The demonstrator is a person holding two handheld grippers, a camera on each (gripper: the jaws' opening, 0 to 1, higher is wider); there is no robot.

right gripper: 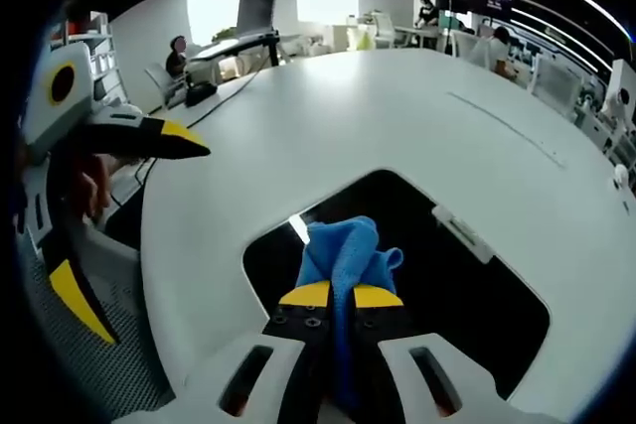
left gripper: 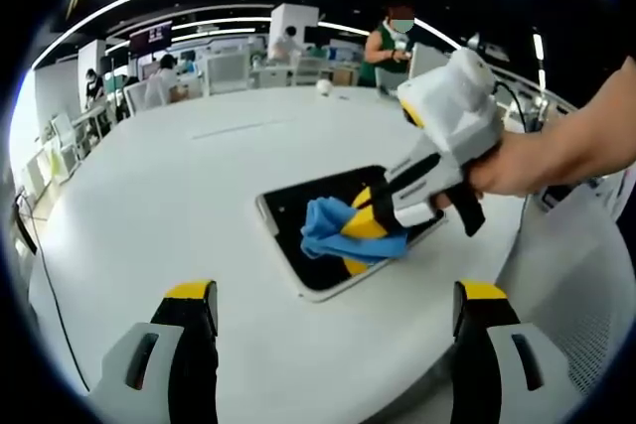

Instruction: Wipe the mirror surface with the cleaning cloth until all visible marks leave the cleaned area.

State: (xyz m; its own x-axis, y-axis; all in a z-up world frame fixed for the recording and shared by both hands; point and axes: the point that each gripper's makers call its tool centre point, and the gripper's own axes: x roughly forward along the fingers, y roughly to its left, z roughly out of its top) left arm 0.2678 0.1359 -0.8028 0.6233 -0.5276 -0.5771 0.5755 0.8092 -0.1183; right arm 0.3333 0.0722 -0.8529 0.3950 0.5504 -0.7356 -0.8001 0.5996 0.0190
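The mirror (right gripper: 467, 295) lies flat on the white desk (left gripper: 199, 176); the right tool (right gripper: 341, 297) pinches the blue cloth (right gripper: 343, 250) on it (left tool (left gripper: 338, 307) wide, apart).

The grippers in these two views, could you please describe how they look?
Both have white plastic bodies with black inner parts and yellow-tipped jaws. The left gripper shows slotted white jaw bases. The right gripper has small screws behind its yellow tips; in the left gripper view its blocky white body ends in a black handle.

A large white round table (left gripper: 179, 196) carries a dark mirror (left gripper: 318, 265) lying flat on it.
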